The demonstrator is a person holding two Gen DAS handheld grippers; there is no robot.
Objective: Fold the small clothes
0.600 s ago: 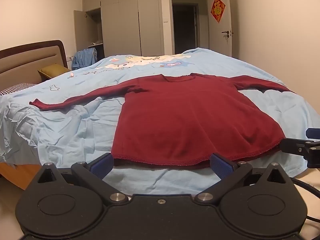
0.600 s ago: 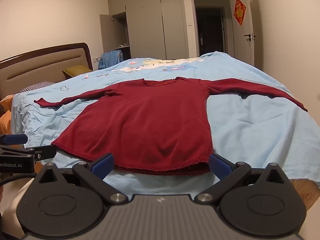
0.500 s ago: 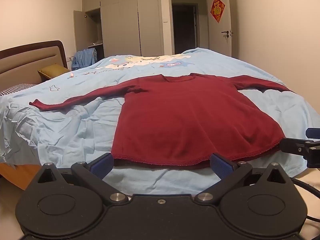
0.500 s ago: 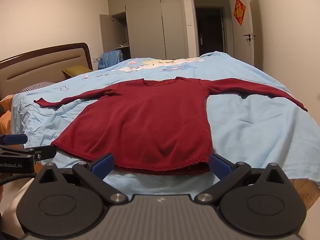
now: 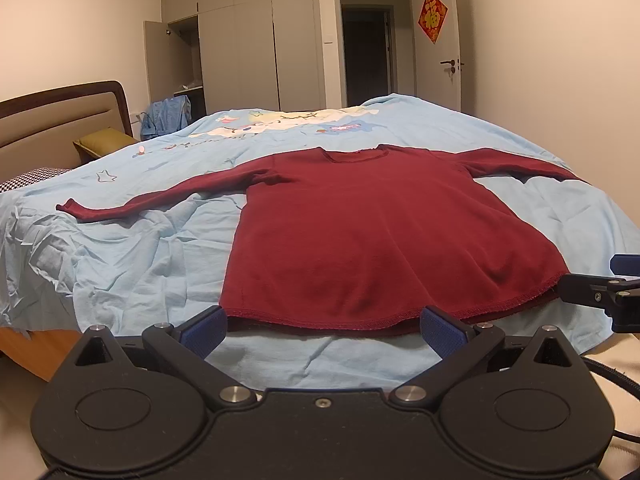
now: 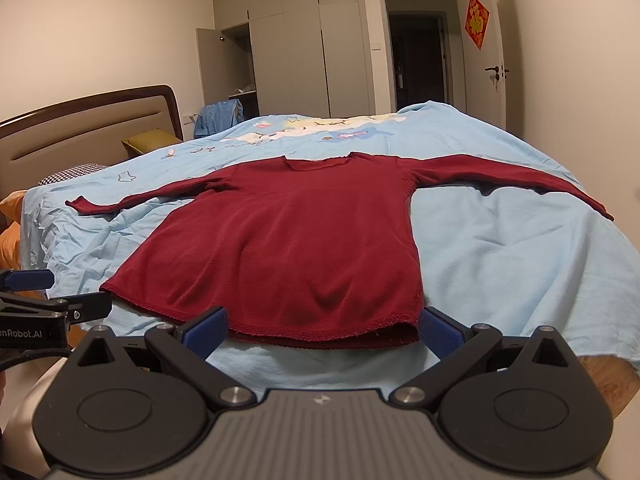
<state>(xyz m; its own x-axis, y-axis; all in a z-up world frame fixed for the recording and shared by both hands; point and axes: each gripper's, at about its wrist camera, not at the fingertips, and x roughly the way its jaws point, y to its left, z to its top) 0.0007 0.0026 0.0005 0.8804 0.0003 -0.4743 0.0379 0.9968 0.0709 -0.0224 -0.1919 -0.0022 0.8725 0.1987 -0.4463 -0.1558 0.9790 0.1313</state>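
The big bed [image 5: 120,248] has a light blue sheet, and it fills the space past both sets of jaws. It makes a wide, soft, flat place to work, so that is likely why the top was laid here.

The dark red top [image 5: 380,232] lies flat on the sheet, straight ahead of both grippers. Its body is smoothed out, with the neck at the far end. One sleeve [image 5: 160,200] goes out far to the left of the jaws and the other sleeve [image 6: 512,176] goes out far to the right. Spread like this, every edge is easy to reach, so I think no fold has been made yet.

The bottom hem [image 6: 320,330] sits just past the finger tips, near the edge of the bed. That is the closest part to grab.

The left gripper [image 5: 324,324] is spread wide and holds nothing. Its hem side lies between its two blue pads [image 5: 202,328]. The right gripper [image 6: 322,324] is also spread wide and empty, lined up with the right end of the hem. Both hang just in front of the cloth, not touching it, ready to pinch a corner each.
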